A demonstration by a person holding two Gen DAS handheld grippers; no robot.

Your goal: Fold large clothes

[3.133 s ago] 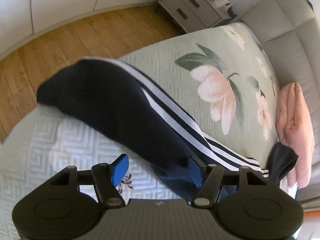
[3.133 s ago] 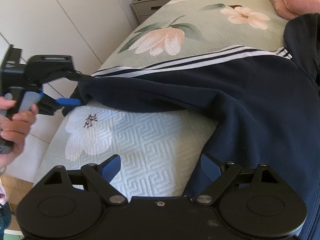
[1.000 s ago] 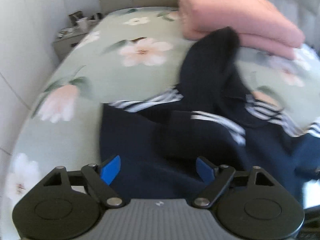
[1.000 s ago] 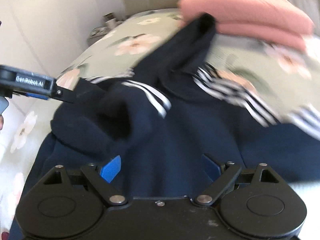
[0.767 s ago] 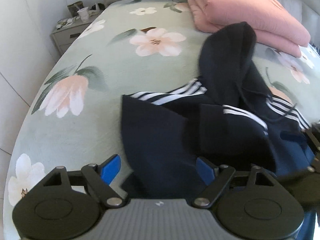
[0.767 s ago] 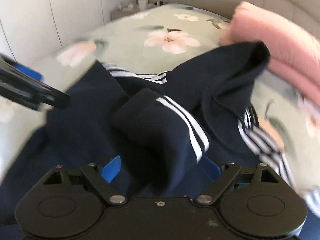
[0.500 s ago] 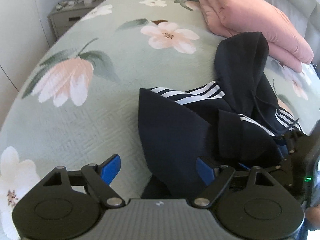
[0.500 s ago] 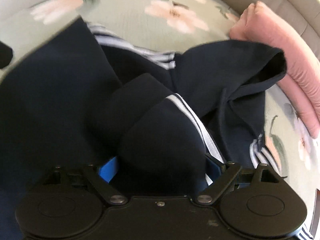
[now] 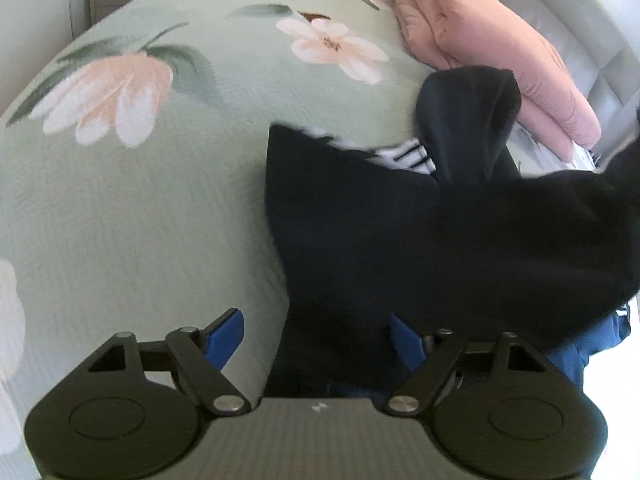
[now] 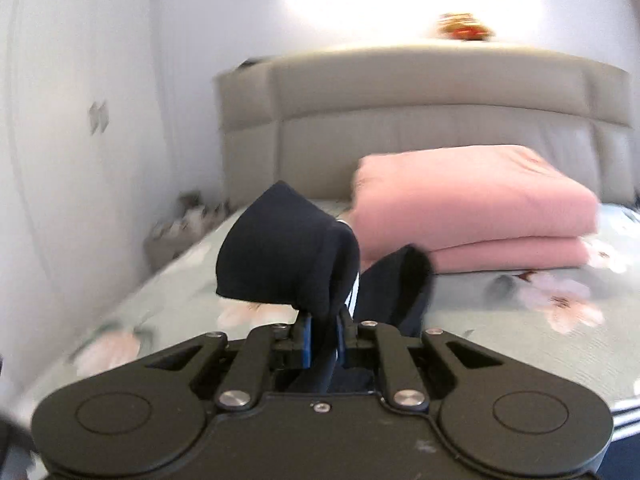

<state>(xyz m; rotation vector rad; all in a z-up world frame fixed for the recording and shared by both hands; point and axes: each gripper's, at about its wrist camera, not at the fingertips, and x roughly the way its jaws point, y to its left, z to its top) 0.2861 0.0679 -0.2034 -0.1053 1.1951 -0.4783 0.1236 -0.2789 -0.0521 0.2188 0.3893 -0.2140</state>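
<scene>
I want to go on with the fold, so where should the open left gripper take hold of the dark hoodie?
Probably the hoodie's straight left edge, near the corner by the left gripper. It lies flat on the bedspread, so come from the bare bedspread side, low, one finger sliding underneath. The right gripper already pinches another part.

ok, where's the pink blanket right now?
The folded pink blanket lies at the head of the floral bed against the grey headboard, upper right in the left wrist view, just behind the dark hoodie.
</scene>
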